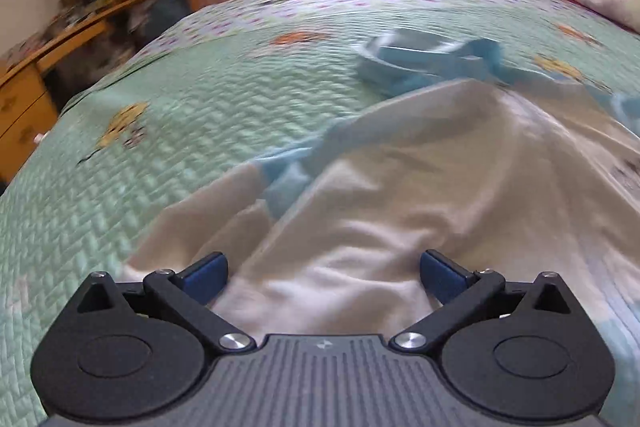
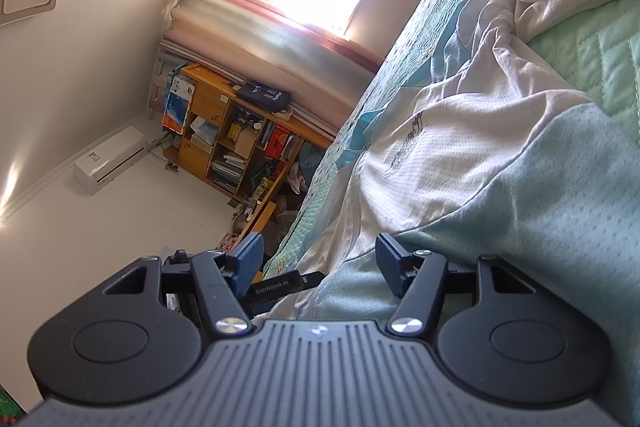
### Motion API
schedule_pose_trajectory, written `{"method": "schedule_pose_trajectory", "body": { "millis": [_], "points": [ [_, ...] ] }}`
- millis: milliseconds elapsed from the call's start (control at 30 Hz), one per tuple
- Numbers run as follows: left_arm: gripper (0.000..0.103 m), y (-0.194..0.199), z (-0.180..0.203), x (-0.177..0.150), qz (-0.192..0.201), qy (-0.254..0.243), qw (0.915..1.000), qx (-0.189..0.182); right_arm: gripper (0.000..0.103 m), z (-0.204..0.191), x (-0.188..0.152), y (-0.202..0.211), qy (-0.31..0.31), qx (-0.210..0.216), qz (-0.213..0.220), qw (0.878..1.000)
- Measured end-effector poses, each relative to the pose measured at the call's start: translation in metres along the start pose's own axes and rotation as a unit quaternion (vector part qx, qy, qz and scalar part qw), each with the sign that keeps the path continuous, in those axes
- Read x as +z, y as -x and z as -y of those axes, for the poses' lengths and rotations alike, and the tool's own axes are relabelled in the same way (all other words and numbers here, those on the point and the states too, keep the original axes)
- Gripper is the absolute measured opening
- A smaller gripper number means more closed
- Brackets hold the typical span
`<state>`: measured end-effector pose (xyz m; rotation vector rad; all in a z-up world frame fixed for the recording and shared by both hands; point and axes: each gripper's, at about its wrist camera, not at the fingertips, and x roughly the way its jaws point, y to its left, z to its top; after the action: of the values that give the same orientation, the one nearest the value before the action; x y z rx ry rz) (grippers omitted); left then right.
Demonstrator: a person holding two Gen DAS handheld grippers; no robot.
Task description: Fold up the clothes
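A green quilted bedspread (image 1: pixel 168 115) is covering the bed, and the white and blue shirt (image 1: pixel 400 195) is lying crumpled on it. Your left gripper (image 1: pixel 324 275) is hanging over its near hem at six o'clock, jaws wide apart, gripping nothing. Your right gripper (image 2: pixel 316 263) is sitting partly open around the shirt's edge, pads not pressing it.

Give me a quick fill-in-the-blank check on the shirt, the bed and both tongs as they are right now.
1. The white shirt with light blue trim lies on a quilted bedspread that is pale ____.
2. The left tongs stand wide ____ above the white cloth.
3. In the right wrist view, the wooden ____ under the window holds books and boxes.
4. The right tongs have shirt ____ between the blue pads.

Missing words: green; open; shelf; fabric
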<state>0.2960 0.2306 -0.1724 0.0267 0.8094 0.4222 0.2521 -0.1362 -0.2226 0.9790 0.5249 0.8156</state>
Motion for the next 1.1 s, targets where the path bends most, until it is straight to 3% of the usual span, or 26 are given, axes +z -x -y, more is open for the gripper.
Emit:
{"method": "schedule_pose_trajectory", "body": {
  "millis": [467,667,700,767,833,867,933,967,1067,1100],
  "points": [
    [0.097,0.02,-0.012,0.007,0.002,-0.01,0.9985,0.054,0.064,0.002,0.001,-0.001,-0.001,0.0,-0.001,1.0],
    [0.097,0.054,-0.007,0.008,0.006,-0.01,0.999,0.042,0.064,0.002,0.001,-0.001,-0.001,-0.001,-0.001,1.0],
    [0.097,0.061,-0.006,0.007,0.005,-0.006,0.9995,0.032,0.064,0.002,0.001,0.0,-0.001,-0.001,-0.002,1.0],
    [0.1,0.076,-0.003,0.0,-0.005,0.014,0.9996,-0.024,0.064,0.002,0.001,0.0,-0.001,-0.001,-0.002,1.0],
    [0.102,0.084,0.0,-0.012,-0.021,0.034,0.9936,-0.106,0.064,0.001,0.001,0.0,-0.001,-0.001,-0.002,1.0],
    [0.102,0.082,0.002,-0.02,-0.035,0.039,0.9905,-0.128,0.064,0.001,0.001,0.0,-0.002,-0.001,-0.002,1.0],
    [0.1,0.069,0.002,-0.036,-0.07,0.041,0.9915,-0.101,0.064,0.002,0.001,0.0,-0.002,0.0,-0.002,1.0],
    [0.1,0.062,-0.003,-0.043,-0.08,0.042,0.9941,-0.06,0.064,0.002,0.001,0.0,-0.002,0.0,-0.002,1.0],
    [0.099,0.066,-0.033,-0.052,-0.06,0.089,0.994,0.025,0.064,0.003,0.001,0.0,-0.004,0.002,-0.002,1.0],
    [0.098,0.071,-0.042,-0.053,-0.06,0.106,0.992,0.035,0.064,0.003,0.001,0.0,-0.004,0.002,-0.001,1.0]
  ]
}}
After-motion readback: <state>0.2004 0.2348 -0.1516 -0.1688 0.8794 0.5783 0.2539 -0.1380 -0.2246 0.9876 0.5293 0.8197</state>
